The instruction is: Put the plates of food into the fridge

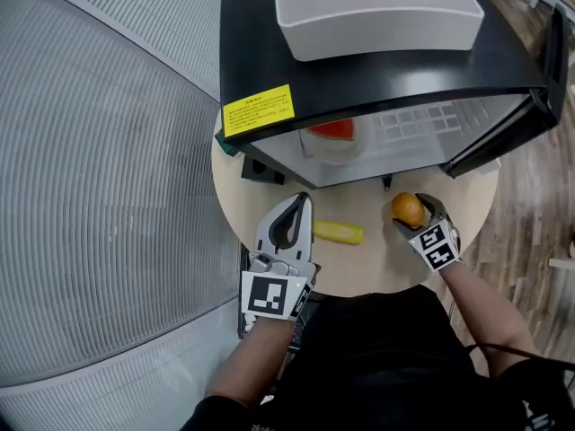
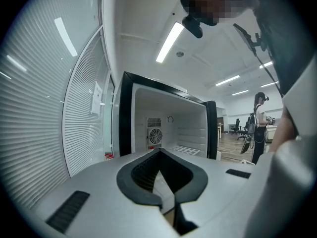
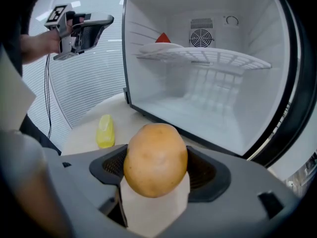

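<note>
By the open fridge (image 1: 252, 52), I'm clamping a potato (image 3: 155, 158) in my right gripper (image 1: 410, 214) for loading, left gripper (image 1: 299, 203) closed, empty.

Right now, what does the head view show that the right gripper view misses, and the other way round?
Only the head view: the white plastic box atop the black fridge, and its yellow label. Only the right gripper view: the round fan grille on the fridge's back wall. Both: the round orange-brown food in the right gripper, the left gripper, the yellow food piece on the beige round table, and red food on the fridge shelf.
</note>
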Action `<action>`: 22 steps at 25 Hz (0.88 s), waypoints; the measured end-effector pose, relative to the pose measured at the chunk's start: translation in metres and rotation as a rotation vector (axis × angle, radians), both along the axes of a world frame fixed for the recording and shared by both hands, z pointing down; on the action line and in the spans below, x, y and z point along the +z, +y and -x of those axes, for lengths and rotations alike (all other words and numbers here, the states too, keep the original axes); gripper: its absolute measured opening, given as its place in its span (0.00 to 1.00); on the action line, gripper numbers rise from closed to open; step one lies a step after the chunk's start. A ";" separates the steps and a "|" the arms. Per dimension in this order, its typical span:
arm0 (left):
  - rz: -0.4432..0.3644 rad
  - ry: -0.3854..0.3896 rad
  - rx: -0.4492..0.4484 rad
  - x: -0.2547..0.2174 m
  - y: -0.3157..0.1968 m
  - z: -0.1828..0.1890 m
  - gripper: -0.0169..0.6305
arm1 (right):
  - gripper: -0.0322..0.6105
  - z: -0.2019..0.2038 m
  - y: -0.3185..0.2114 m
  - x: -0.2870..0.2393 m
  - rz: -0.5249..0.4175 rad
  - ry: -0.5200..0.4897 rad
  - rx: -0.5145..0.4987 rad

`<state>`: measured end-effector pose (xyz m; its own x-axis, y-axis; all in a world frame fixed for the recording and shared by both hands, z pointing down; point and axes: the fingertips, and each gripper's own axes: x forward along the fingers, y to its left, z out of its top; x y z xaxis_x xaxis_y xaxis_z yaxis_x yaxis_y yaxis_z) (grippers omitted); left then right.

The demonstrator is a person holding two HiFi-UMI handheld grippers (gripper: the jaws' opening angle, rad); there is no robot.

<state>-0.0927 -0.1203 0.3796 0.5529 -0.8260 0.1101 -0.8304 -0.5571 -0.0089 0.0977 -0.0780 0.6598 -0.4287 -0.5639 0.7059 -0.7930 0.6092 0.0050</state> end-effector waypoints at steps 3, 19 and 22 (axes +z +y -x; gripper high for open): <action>-0.017 0.012 -0.011 -0.006 -0.001 0.008 0.03 | 0.59 0.006 -0.011 -0.012 -0.019 -0.002 0.000; -0.033 0.022 -0.106 -0.016 -0.012 0.070 0.03 | 0.59 0.067 -0.073 -0.044 -0.093 -0.014 -0.034; -0.031 0.017 -0.123 -0.013 -0.018 0.085 0.03 | 0.59 0.078 -0.087 -0.049 -0.109 -0.018 -0.033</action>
